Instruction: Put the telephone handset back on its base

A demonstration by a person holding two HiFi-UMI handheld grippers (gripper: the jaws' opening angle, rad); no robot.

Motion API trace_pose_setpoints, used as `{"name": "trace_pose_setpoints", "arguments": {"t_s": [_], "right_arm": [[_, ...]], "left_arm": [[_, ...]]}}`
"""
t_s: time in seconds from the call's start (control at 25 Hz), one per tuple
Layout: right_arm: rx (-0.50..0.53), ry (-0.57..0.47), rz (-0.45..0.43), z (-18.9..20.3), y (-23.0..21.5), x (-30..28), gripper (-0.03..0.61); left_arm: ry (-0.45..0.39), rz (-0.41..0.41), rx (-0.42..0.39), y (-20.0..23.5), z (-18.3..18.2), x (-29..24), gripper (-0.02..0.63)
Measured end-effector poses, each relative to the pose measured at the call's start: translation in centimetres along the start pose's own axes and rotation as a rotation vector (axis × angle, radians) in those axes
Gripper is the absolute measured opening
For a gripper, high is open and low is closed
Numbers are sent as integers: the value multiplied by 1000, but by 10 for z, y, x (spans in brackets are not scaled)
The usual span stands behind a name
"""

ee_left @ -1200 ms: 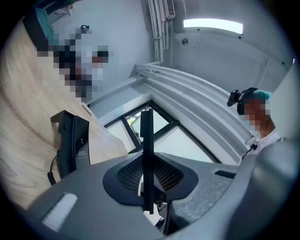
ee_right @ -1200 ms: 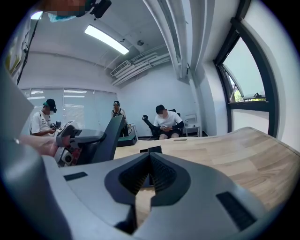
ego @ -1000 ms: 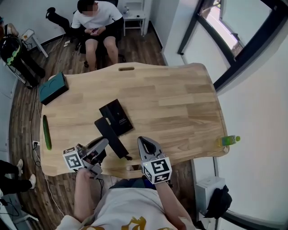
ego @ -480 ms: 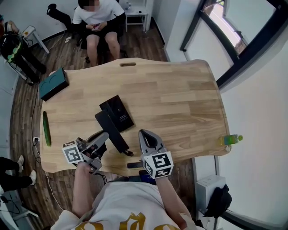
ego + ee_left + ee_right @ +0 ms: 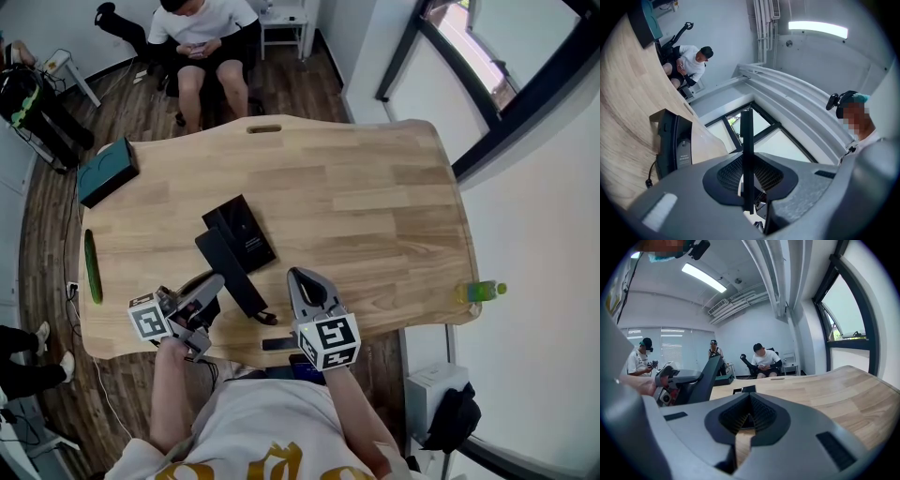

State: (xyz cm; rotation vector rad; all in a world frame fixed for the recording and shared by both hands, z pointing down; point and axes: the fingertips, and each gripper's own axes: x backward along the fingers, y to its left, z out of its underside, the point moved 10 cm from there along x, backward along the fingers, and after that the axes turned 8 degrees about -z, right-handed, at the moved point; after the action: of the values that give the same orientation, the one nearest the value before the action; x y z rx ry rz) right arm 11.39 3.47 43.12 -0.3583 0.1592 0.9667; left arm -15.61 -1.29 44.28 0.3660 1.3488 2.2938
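Note:
The black handset is a long flat slab lying slantwise just above the near part of the wooden table. My left gripper is shut on its left edge; in the left gripper view the handset shows edge-on as a thin bar between the jaws. The black base lies flat on the table, touching or just under the handset's far end, and the base shows with a cord. My right gripper hovers right of the handset, shut on nothing. The right gripper view shows the handset slanting up from the left gripper.
A teal box sits at the table's far left and a green cucumber lies along the left edge. A green bottle stands at the right edge. A person sits on a chair beyond the far edge.
The head camera has shifted slightly. The left gripper keeps its hold on the handset beside the base, and the right gripper stays shut in about the same place.

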Motion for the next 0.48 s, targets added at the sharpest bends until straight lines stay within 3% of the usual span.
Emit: {"name": "trace_pose_setpoints", "arguments": {"t_s": [0.48], "right_arm": [[-24, 49, 7, 13, -15, -16, 5]], "left_arm": [[23, -41, 17, 30, 6, -3, 66]]}}
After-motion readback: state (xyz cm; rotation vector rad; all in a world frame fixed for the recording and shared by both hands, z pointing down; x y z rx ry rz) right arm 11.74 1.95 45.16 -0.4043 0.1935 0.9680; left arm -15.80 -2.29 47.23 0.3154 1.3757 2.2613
